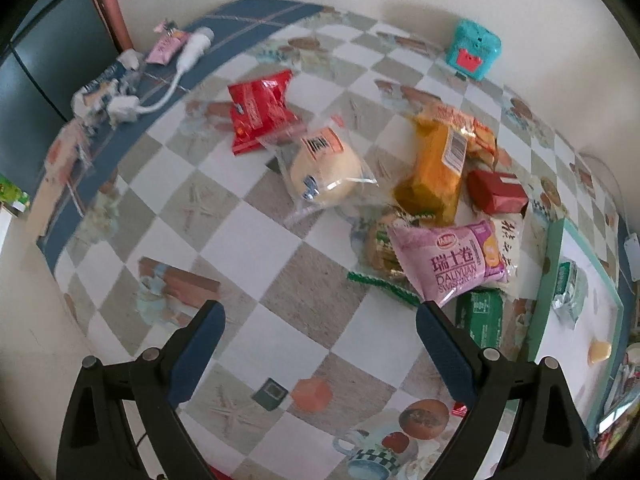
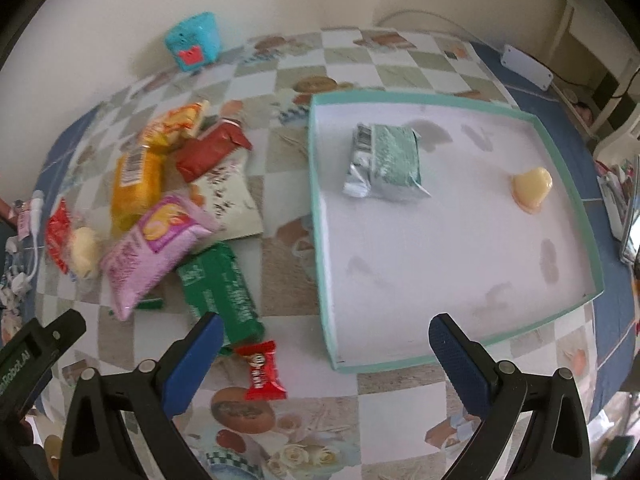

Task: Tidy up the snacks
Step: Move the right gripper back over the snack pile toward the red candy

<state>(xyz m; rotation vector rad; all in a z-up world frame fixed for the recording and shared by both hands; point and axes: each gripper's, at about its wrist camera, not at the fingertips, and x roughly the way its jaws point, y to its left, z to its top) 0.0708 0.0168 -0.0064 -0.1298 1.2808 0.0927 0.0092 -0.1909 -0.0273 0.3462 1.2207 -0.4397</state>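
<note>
A: Start at the left. The left gripper [image 1: 320, 320] hangs over bare checkered table [image 1: 240, 240] with its jaws spread wide and nothing between them. The nearest snack to it is the pink Swiss roll pack [image 1: 452, 264], which lies on top of the green-edged packet [image 1: 380, 284] and close to the green pack [image 1: 480, 316].

B: So a grab there could catch 2 wrappers at once?

A: That is my worry. The pile is overlapped: the clear-bagged bun [image 1: 324, 168], the orange cake pack [image 1: 436, 168] and the red box-like pack [image 1: 496, 192] all crowd together, so pulling 1 out may drag its neighbours across the slick cloth.

B: And on the right?

A: The right gripper [image 2: 324, 332] is also wide open and empty. It hovers with 1 finger near the dark green pack [image 2: 224, 292] and the small red candy [image 2: 262, 370], the other over the near rim of the teal tray [image 2: 316, 208].

B: What is already in the tray?

A: 2 things: a silver-green packet [image 2: 386, 164] and a pale yellow piece [image 2: 532, 188], possibly a jelly cup, though the blur makes that uncertain.

B: Risks on that side?

A: Coming down as it stands, the right finger could strike the tray wall and shove or tip the tray. The candy is small and glossy, so it may squirt out of a wide pinch.
</note>
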